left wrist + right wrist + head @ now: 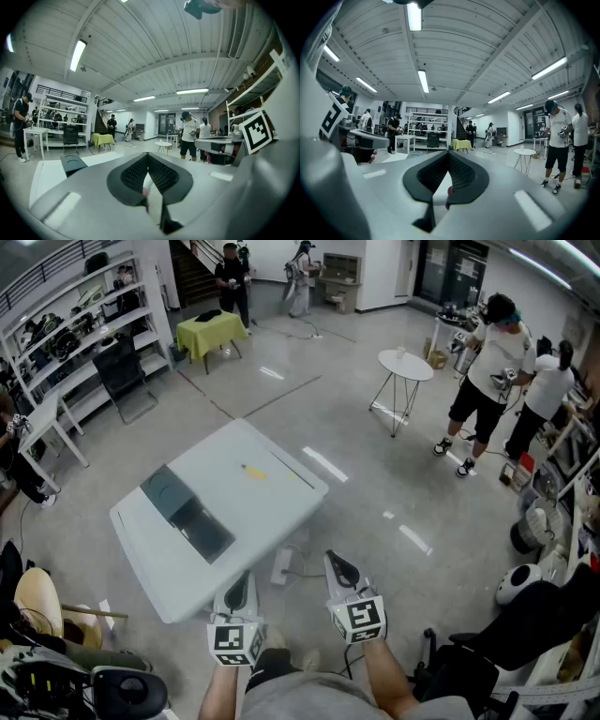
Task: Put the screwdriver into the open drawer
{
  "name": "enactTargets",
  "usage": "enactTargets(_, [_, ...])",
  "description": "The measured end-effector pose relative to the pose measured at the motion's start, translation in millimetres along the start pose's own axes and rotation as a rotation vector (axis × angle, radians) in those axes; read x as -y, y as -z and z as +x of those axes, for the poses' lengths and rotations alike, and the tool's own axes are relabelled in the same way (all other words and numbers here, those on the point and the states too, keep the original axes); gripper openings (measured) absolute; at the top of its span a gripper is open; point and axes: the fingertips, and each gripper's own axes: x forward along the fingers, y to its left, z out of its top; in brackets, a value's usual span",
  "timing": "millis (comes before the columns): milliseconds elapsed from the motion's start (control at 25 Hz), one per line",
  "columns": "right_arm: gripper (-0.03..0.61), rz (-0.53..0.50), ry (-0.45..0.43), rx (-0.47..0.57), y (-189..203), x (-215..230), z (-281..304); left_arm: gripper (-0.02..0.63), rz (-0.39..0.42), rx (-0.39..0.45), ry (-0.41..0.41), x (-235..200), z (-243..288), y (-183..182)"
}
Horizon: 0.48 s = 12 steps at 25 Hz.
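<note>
both claws have jaws together, nothing between. the left gripper (238,589) & right gripper (340,570) hang side by side, about level, by the near edge of the white table (272,442). the yellow screwdriver (253,471) lies on the tabletop toward the far side, well apart from both. it's straight ahead of the left gripper, nearly in line w/ it. the right one sits off to the side, so left looks the nearer arm. its long axis seems to run roughly across the head view w/ a slight tilt, too small to tell which end is the tip. the open drawer (201,529), a dark box, is left of the screwdriver & closer to the person. judgement: reach not begun yet, and the jaws must part before any pick.
</note>
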Motion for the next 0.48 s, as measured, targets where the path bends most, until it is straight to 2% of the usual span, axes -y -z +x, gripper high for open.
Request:
enactTargets(200, [0.003,-0.017,-0.002,0.008,-2.9,2.4,-6.7,0.012,0.018,0.027,0.016,14.1,1.4,-9.1])
enactTargets(480, [0.003,-0.027,-0.003,0.006,-1.6,0.7,-13.3,0.012,0.021,0.013,0.016,19.7,-3.0,-5.8])
